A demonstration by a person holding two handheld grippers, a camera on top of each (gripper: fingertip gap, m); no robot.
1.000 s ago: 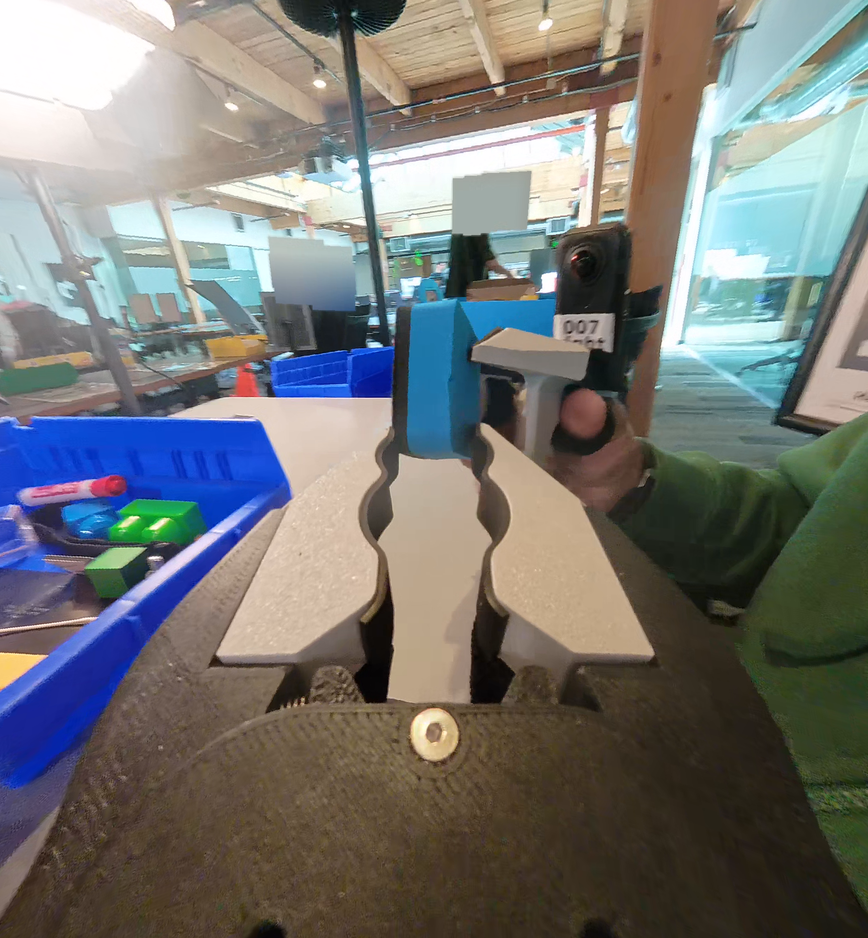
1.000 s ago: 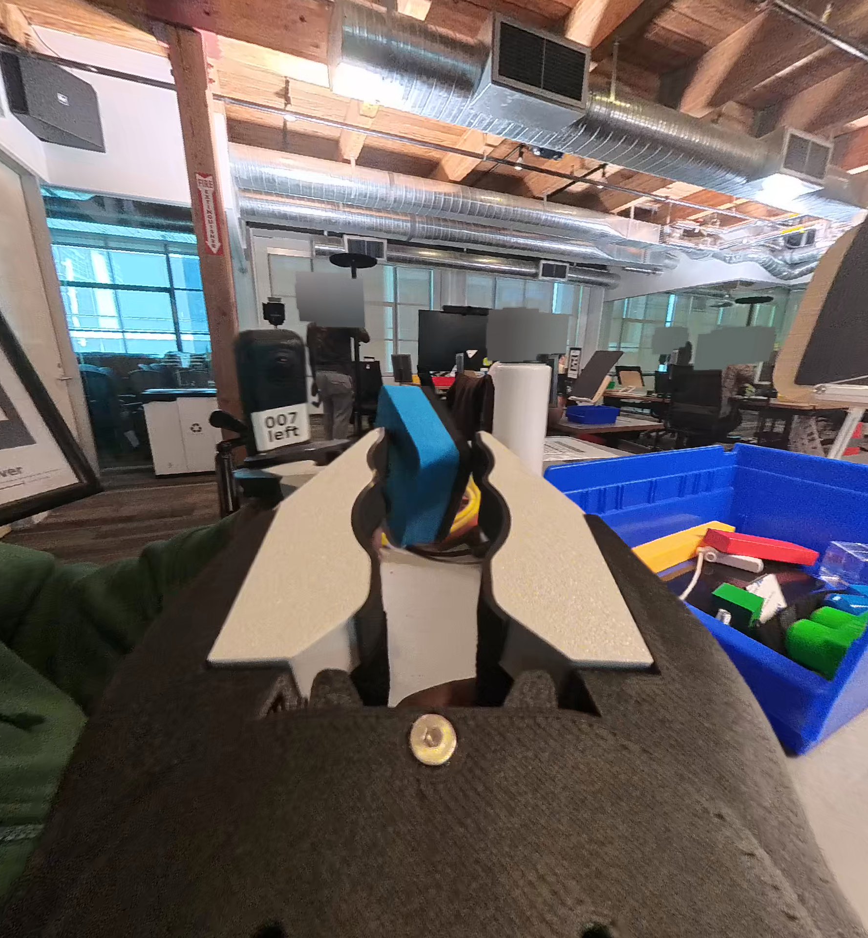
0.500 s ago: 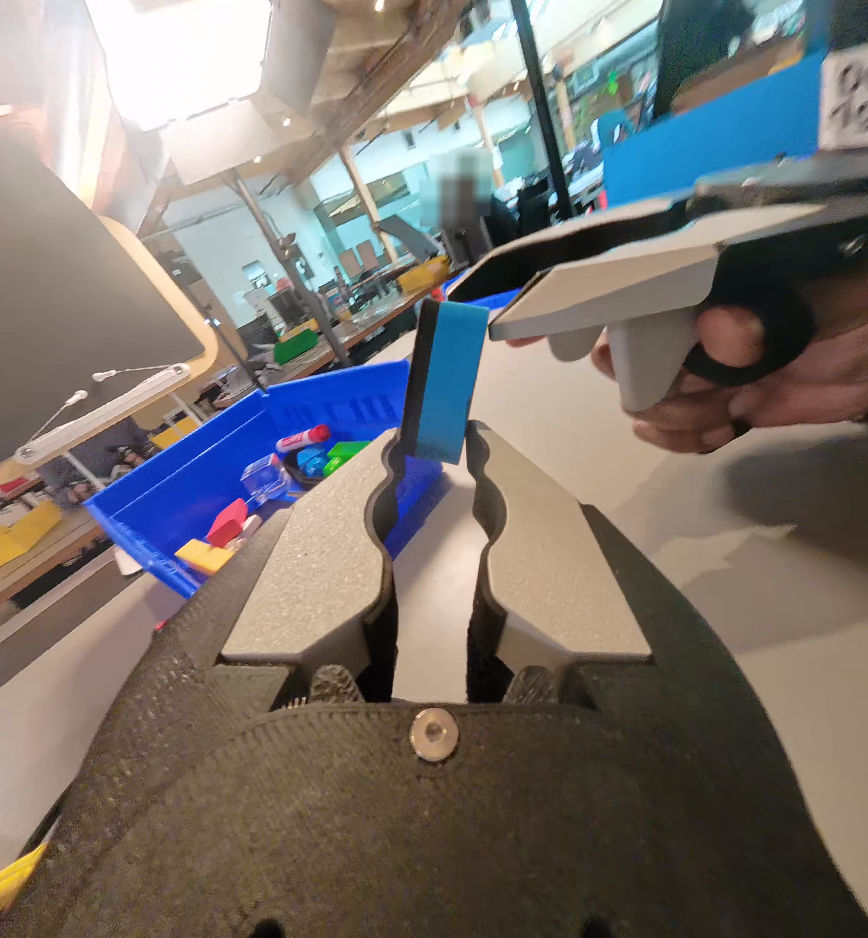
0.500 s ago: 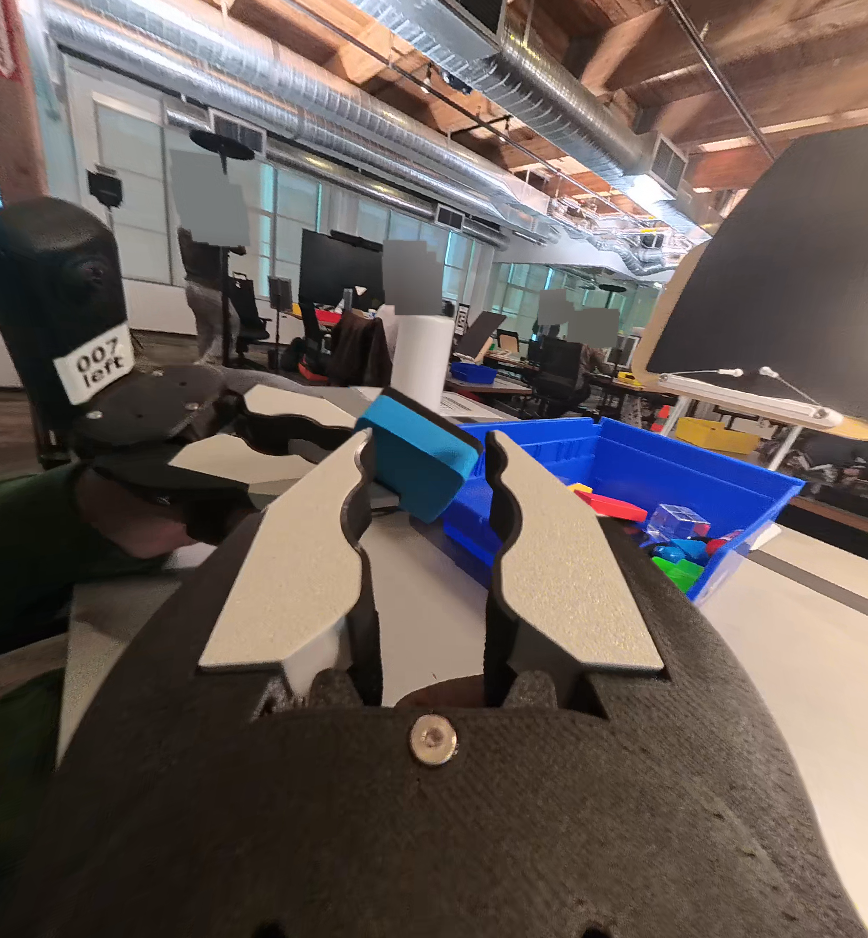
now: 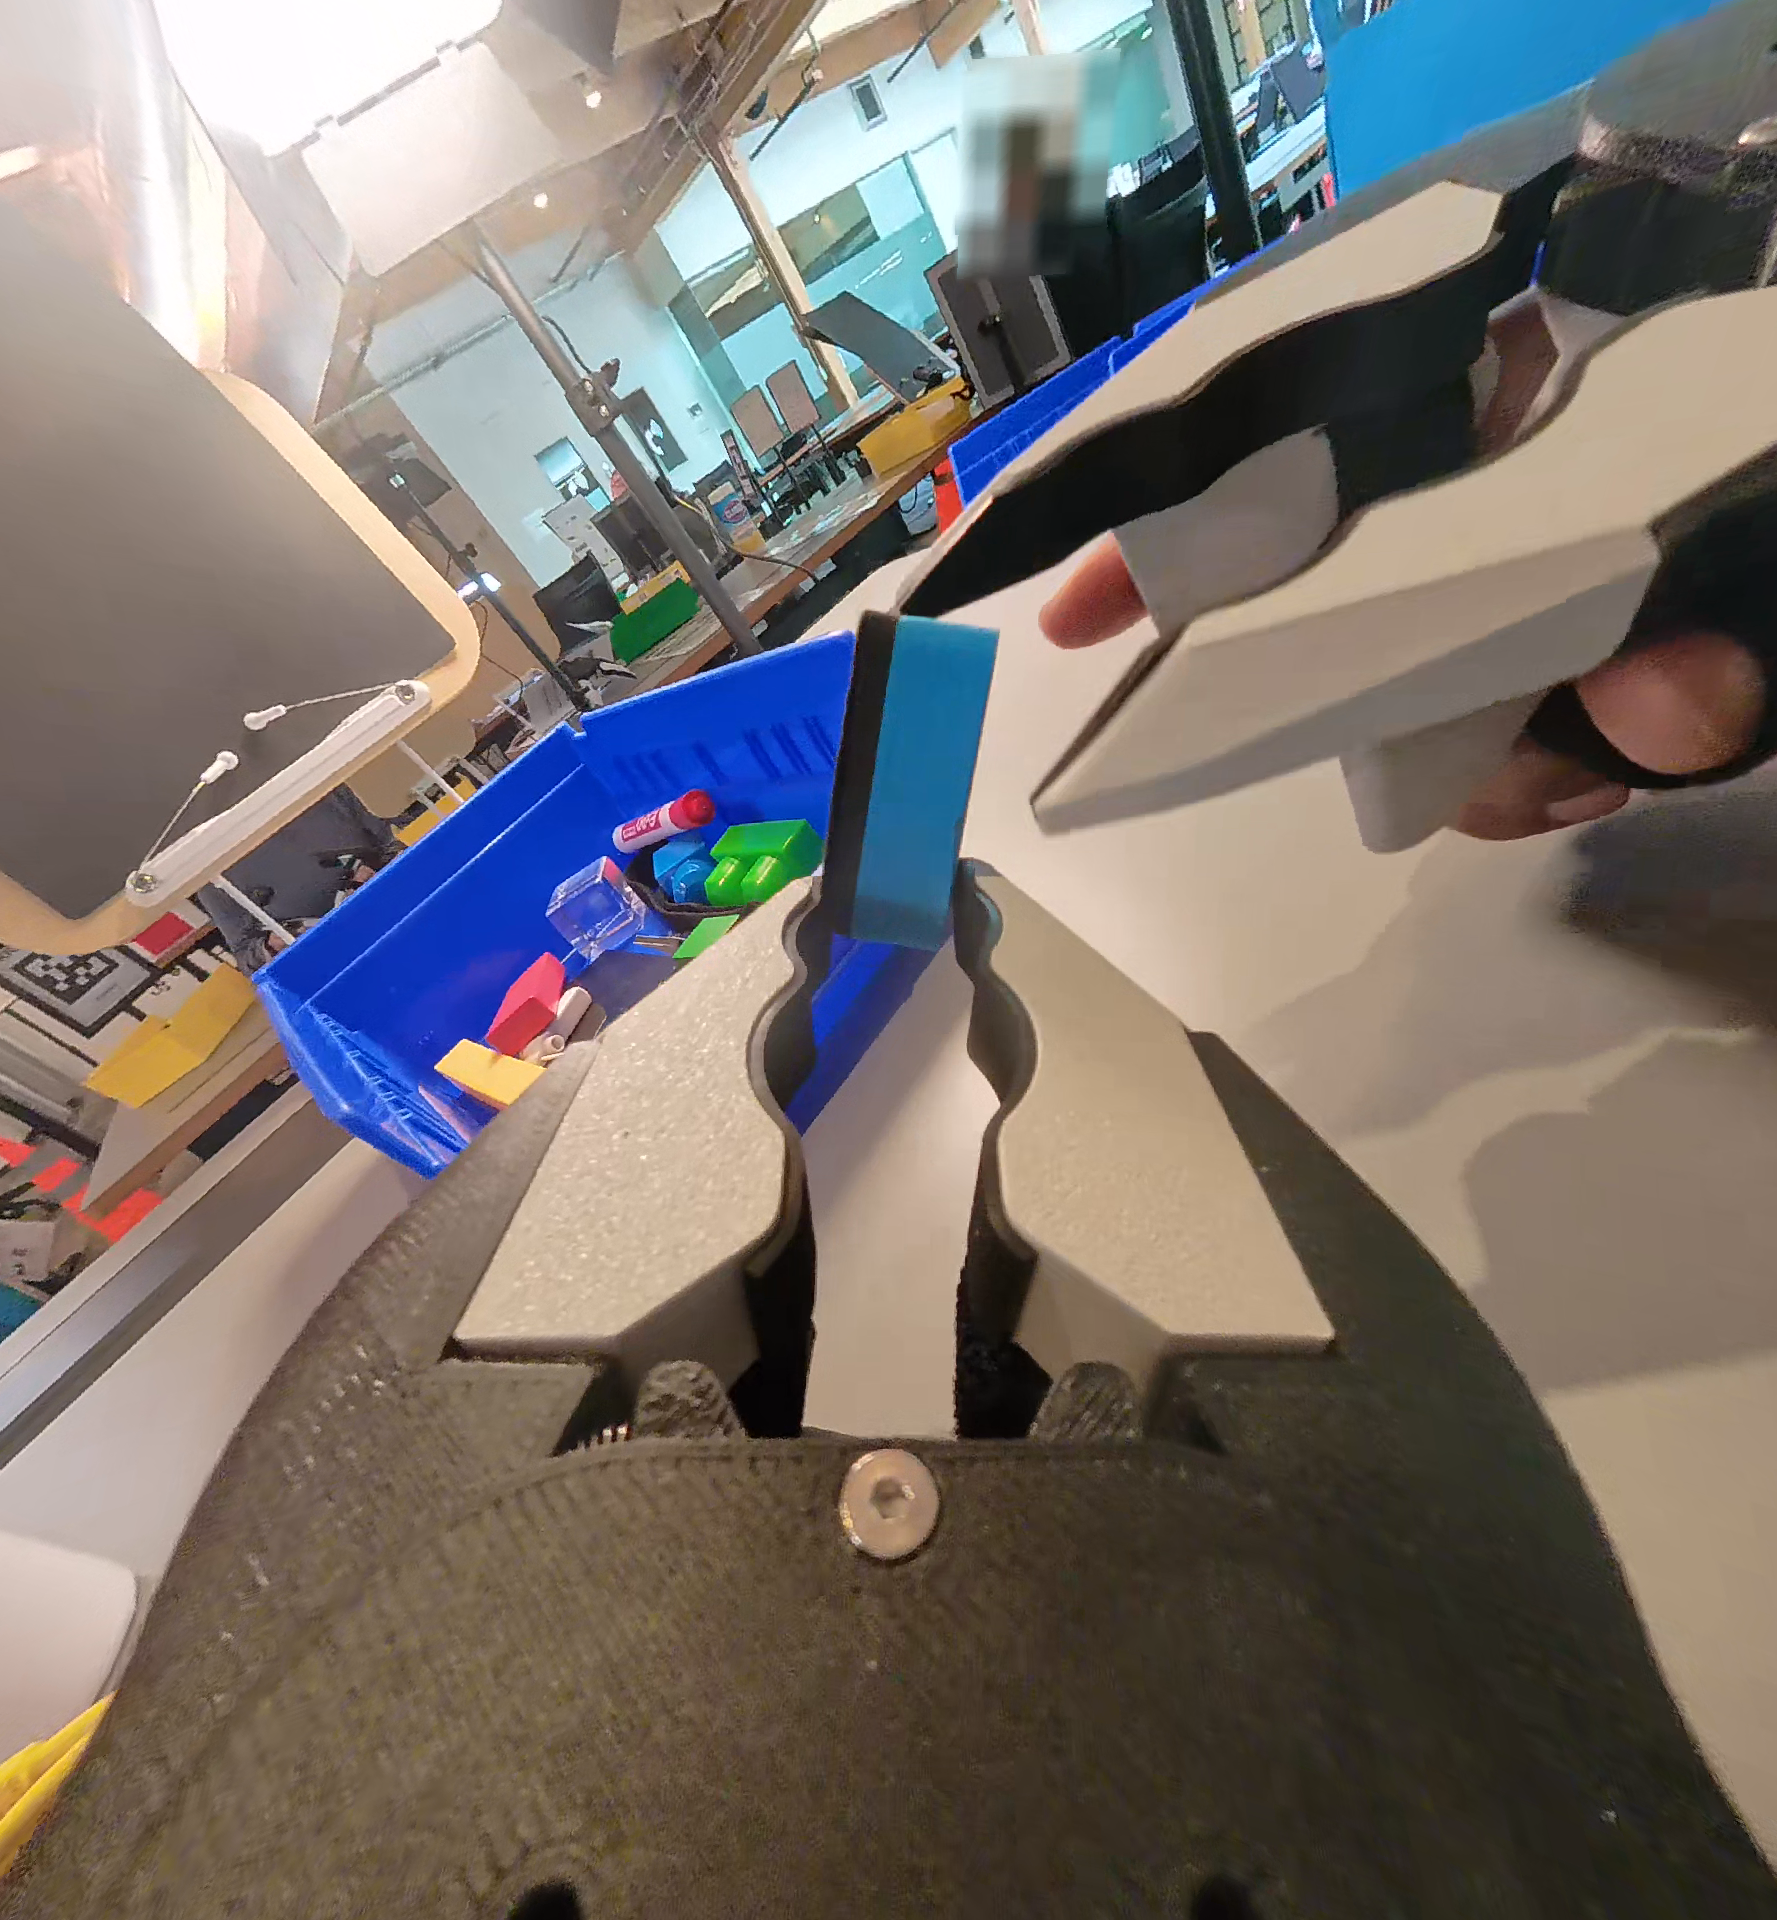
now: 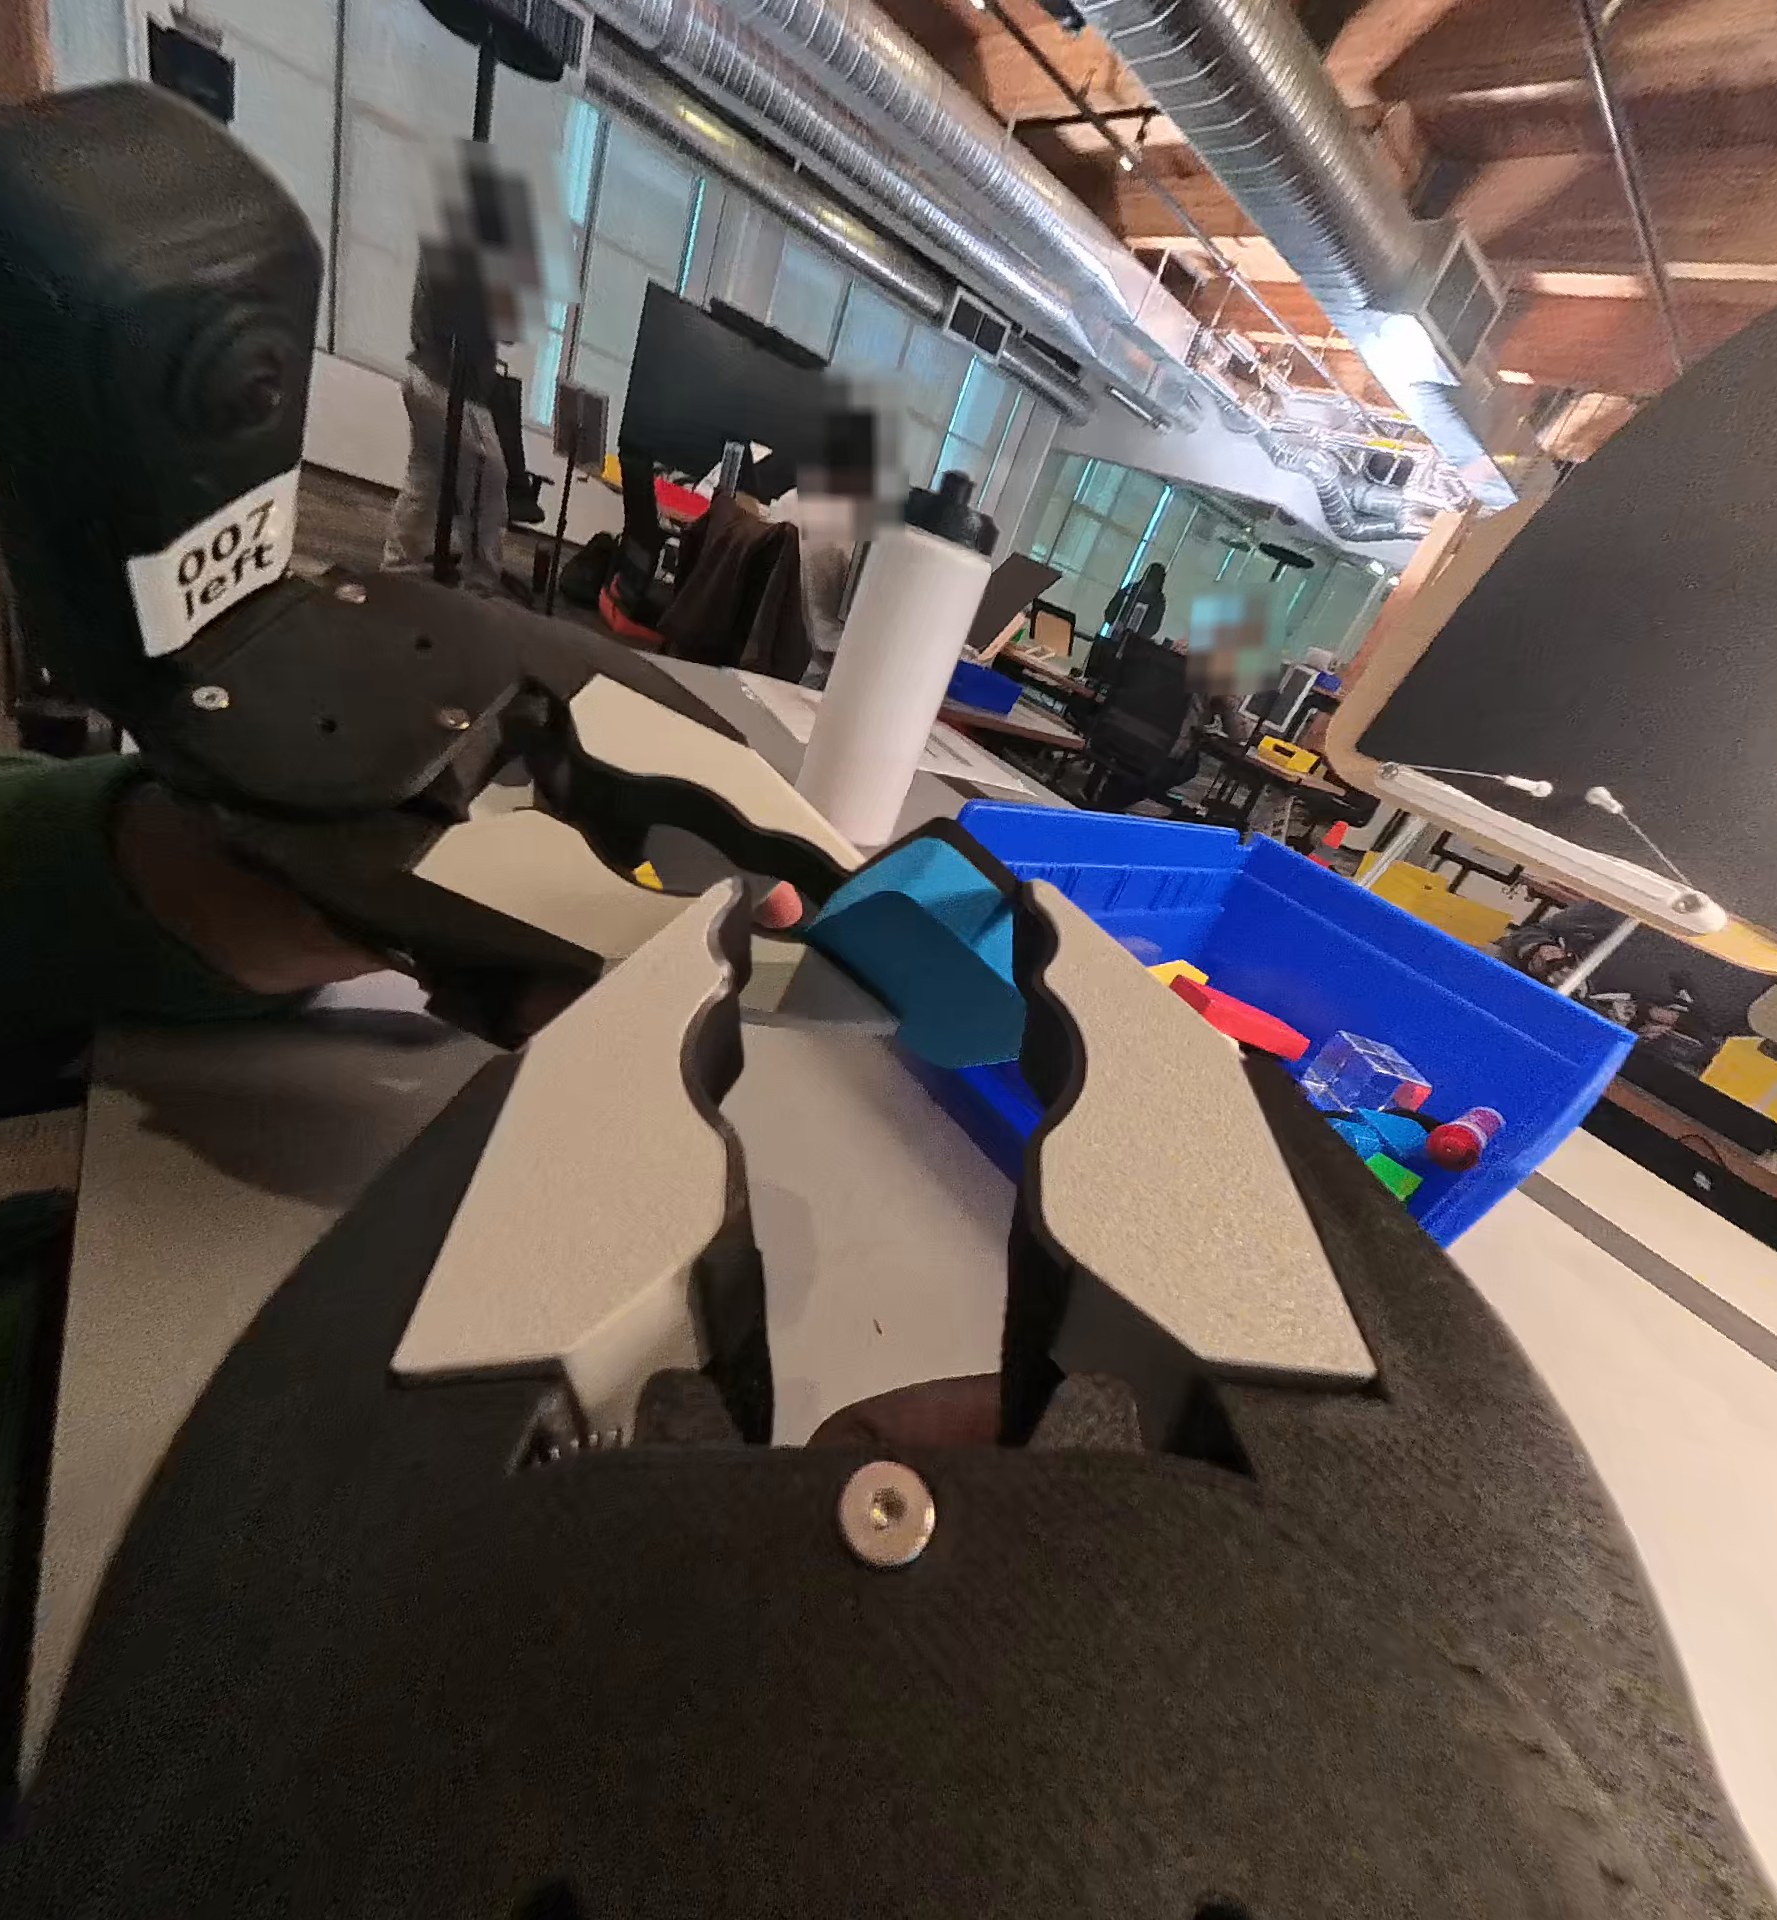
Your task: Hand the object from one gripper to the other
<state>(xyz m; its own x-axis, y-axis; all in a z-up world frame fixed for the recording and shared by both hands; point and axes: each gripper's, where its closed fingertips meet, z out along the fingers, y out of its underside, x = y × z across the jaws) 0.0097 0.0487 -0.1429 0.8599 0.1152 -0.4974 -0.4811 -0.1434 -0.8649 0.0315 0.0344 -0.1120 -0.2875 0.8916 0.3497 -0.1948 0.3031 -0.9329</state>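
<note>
Since half a second ago my right gripper point(image 6: 879, 914) has spread wider and the views have tilted further toward the table. Left gripper point(image 5: 889, 894) pinches the eraser's point(image 5: 910, 779) lower end, so it stands up between the fingertips. From the right wrist, the eraser point(image 6: 925, 961) lies against my right-hand finger only; the jaws stand apart around it. At ten o'clock of the left gripper sits the blue bin point(image 5: 510, 894) of blocks; at one o'clock the right gripper point(image 5: 977, 675) crowds in. A white bottle point(image 6: 894, 665) stands beyond.
</note>
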